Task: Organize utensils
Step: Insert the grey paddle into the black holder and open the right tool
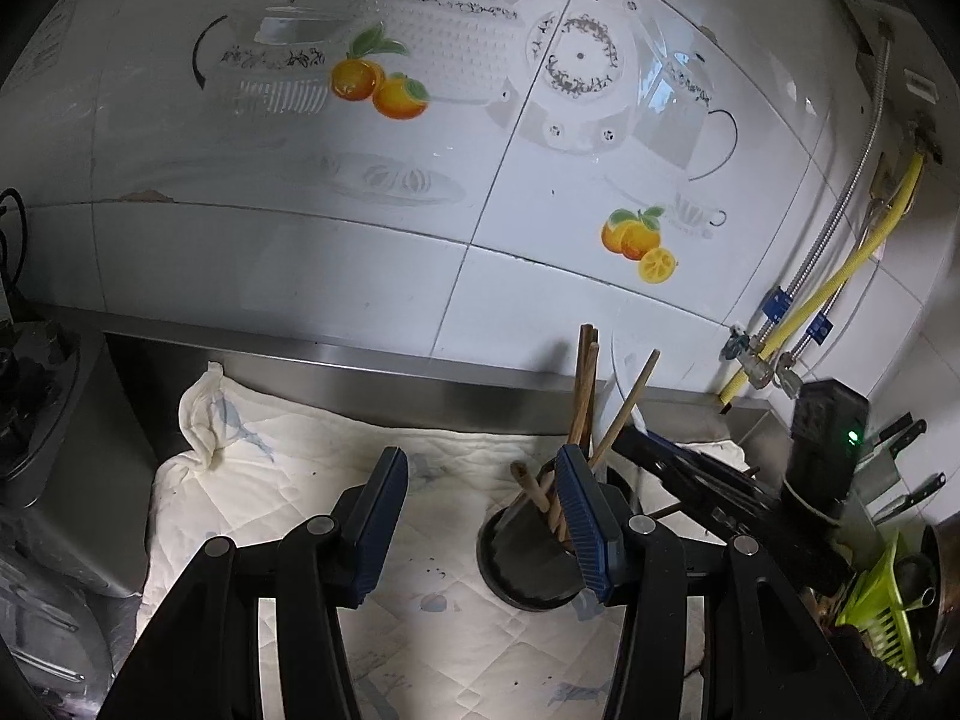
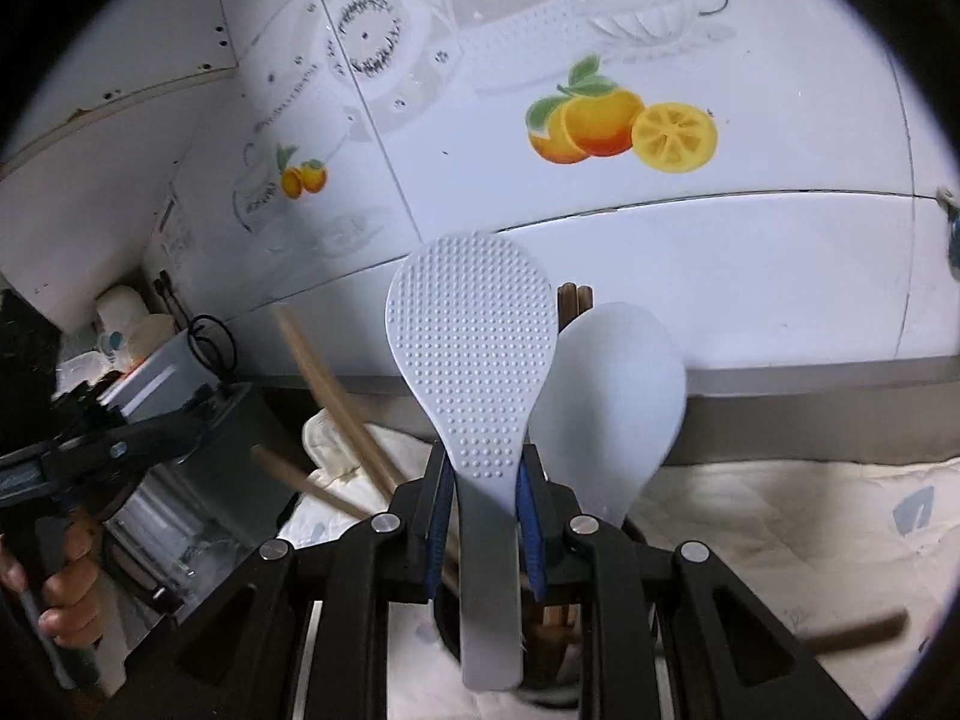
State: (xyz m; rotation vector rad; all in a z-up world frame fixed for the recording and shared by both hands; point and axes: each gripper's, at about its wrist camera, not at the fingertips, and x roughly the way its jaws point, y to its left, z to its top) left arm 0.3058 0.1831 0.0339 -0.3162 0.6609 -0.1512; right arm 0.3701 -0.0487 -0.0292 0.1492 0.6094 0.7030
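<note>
My right gripper (image 2: 483, 468) is shut on a white rice paddle (image 2: 474, 360), its dimpled head up and its handle running back toward the camera. Just below and behind stands a dark utensil holder (image 1: 528, 570) with wooden chopsticks (image 1: 585, 396) and a second white paddle (image 2: 606, 408) in it. My left gripper (image 1: 480, 459) is open, held low over the cloth. Its right finger (image 1: 585, 516) is in front of the holder and its left finger is well clear of it. The right gripper's black body (image 1: 690, 468) reaches in over the holder from the right.
A white quilted cloth (image 1: 288, 480) covers the steel counter below the tiled wall. One loose chopstick (image 2: 858, 630) lies on the cloth to the right. Knives and a green rack (image 1: 882, 606) crowd the right side; appliances (image 2: 174, 396) stand at the left. A yellow hose (image 1: 840, 282) runs down the wall.
</note>
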